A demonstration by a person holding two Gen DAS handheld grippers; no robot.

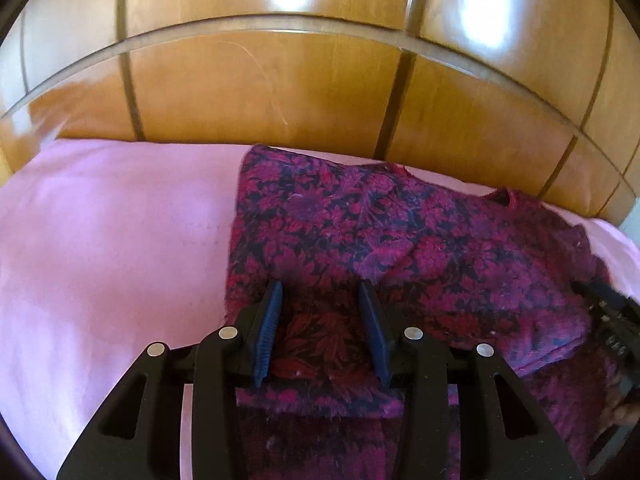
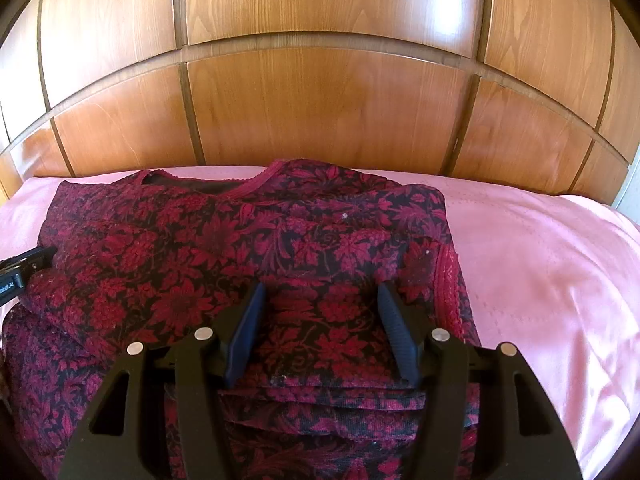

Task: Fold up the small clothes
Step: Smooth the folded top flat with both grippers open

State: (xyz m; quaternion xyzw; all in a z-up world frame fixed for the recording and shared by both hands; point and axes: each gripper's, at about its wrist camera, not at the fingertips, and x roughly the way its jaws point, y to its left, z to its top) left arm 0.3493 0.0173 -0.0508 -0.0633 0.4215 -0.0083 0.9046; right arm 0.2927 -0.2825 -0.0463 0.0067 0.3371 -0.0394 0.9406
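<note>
On the pink sheet (image 2: 540, 280), below the wooden headboard (image 2: 320, 112), your left gripper (image 1: 320, 292) and right gripper (image 2: 320, 292) hover spread apart over the flowery top (image 2: 240, 248).

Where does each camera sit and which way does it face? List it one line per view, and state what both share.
Left wrist: rides the left gripper, looking forward over the floral garment toward the wooden headboard; own fingers open, right gripper at right edge.
Right wrist: rides the right gripper, looking over the garment's neckline; own fingers open, left gripper at left edge.
Shared: garment, pink sheet, headboard.
</note>
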